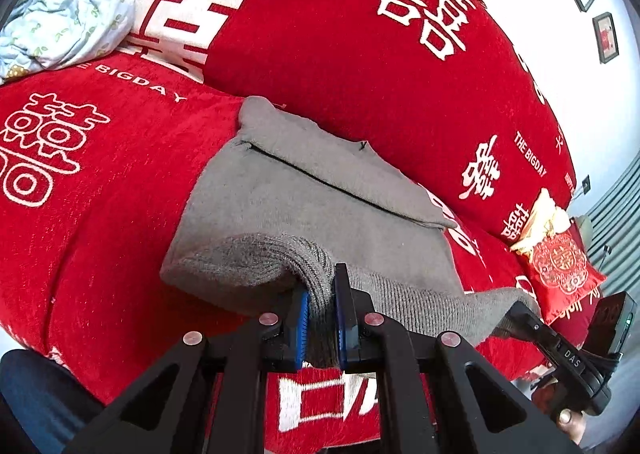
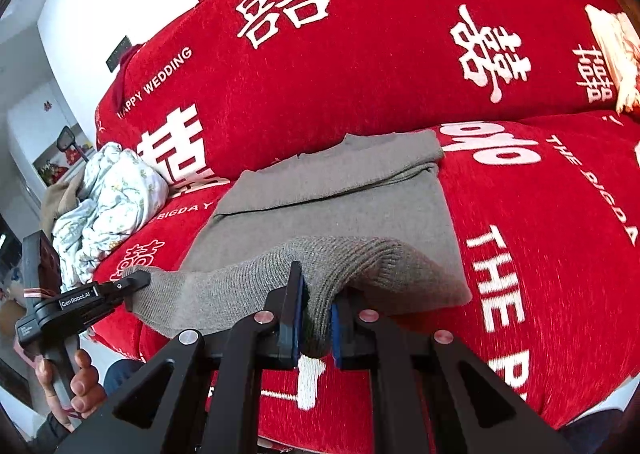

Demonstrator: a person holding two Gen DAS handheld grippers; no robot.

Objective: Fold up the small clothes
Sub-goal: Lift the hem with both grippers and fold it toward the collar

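A grey knit sweater (image 1: 304, 198) lies partly folded on the red sofa seat; it also shows in the right wrist view (image 2: 332, 198). My left gripper (image 1: 322, 294) is shut on the sweater's ribbed near hem at its left corner. My right gripper (image 2: 316, 306) is shut on the same hem at its right corner. Both hold the hem lifted a little above the cushion. The right gripper shows at the right of the left wrist view (image 1: 524, 314), and the left gripper at the left of the right wrist view (image 2: 136, 282).
The red sofa cover (image 1: 320, 34) with white characters spans both views. A crumpled pale blue floral cloth (image 1: 68, 6) lies at the far left of the seat, also in the right wrist view (image 2: 116, 198). A red embroidered cushion (image 1: 560, 262) and a cream cloth (image 1: 544, 218) sit at the right.
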